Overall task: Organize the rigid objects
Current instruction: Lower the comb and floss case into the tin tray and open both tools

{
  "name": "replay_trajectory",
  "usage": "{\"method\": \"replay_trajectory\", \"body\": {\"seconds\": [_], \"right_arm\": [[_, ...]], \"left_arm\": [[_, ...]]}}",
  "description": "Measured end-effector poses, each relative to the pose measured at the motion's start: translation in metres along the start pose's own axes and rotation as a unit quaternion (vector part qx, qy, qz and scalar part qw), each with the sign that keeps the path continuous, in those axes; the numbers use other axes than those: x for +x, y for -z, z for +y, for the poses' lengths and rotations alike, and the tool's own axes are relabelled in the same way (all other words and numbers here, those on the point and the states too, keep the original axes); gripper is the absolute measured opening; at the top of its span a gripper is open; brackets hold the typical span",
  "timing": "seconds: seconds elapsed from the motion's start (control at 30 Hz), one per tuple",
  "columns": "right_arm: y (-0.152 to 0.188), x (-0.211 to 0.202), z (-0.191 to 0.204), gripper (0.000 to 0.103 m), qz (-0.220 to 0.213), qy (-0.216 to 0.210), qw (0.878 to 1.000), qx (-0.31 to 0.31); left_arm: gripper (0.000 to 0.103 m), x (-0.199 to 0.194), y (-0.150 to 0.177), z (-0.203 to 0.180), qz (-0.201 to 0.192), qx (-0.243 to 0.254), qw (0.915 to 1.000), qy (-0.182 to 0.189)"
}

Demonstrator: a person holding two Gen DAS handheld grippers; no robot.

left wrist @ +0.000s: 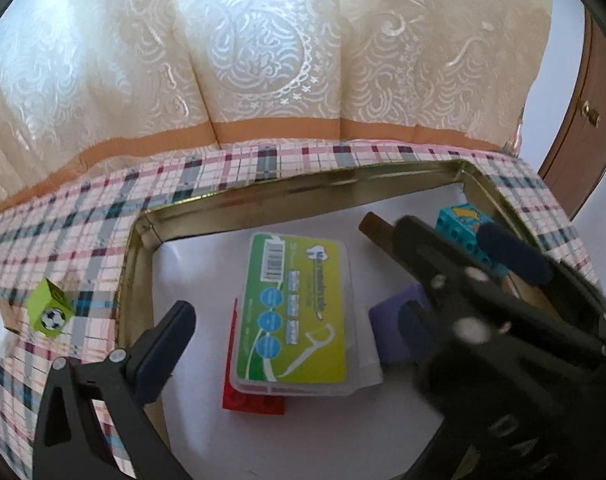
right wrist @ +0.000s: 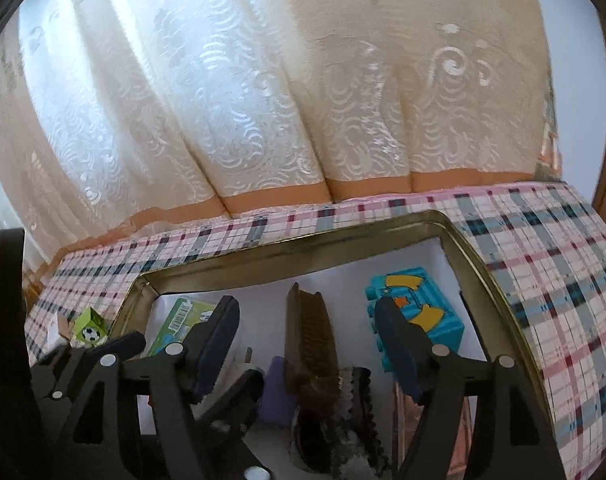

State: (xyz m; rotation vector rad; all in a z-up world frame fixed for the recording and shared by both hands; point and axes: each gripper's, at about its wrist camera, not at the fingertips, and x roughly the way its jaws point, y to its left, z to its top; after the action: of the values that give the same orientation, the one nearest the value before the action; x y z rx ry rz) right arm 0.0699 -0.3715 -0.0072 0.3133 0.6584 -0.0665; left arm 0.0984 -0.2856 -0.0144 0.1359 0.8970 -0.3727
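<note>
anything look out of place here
Yes: the green cube with a football print sits alone on the plaid cloth, outside the tin where the other items lie. Inside, the floss pack rests tilted over a red brick rather than flat.

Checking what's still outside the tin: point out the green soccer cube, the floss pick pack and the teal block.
green soccer cube (left wrist: 49,307), left wrist view, front face.
floss pick pack (left wrist: 295,312), left wrist view, label middle.
teal block (right wrist: 421,308), right wrist view, top face.
</note>
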Motion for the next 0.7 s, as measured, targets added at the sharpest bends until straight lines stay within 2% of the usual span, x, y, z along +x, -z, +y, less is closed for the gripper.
{"method": "replay_trajectory", "body": {"seconds": [0.1,0.17,0.33,0.4,0.47,0.57,0.7], "right_arm": [[0.003,-0.012,-0.006,0.073,-0.023,0.005,1.0,0.018],[0.005,-0.021,-0.01,0.074,-0.044,0.01,0.999,0.027],[0.004,-0.046,-0.024,0.078,-0.114,0.035,0.992,0.051],[0.004,-0.057,-0.031,0.086,-0.144,0.032,0.987,0.065],[0.006,-0.068,-0.036,0.088,-0.175,0.031,0.981,0.081],[0.008,-0.074,-0.04,0.092,-0.198,0.039,0.975,0.092],[0.014,-0.073,-0.038,0.092,-0.214,0.074,0.97,0.087]], "left_arm": [[0.103,-0.009,0.004,0.003,-0.029,-0.008,0.9992,0.025],[0.103,-0.014,0.005,0.003,-0.04,-0.005,0.9988,0.027],[0.103,-0.034,0.008,-0.004,-0.102,0.019,0.9946,0.0],[0.103,-0.042,0.01,-0.003,-0.131,0.021,0.9909,-0.019],[0.103,-0.049,0.013,0.001,-0.157,0.012,0.9871,-0.029],[0.103,-0.053,0.02,0.01,-0.175,0.004,0.9839,-0.035],[0.103,-0.062,0.031,0.025,-0.208,-0.016,0.9763,-0.056]]}}
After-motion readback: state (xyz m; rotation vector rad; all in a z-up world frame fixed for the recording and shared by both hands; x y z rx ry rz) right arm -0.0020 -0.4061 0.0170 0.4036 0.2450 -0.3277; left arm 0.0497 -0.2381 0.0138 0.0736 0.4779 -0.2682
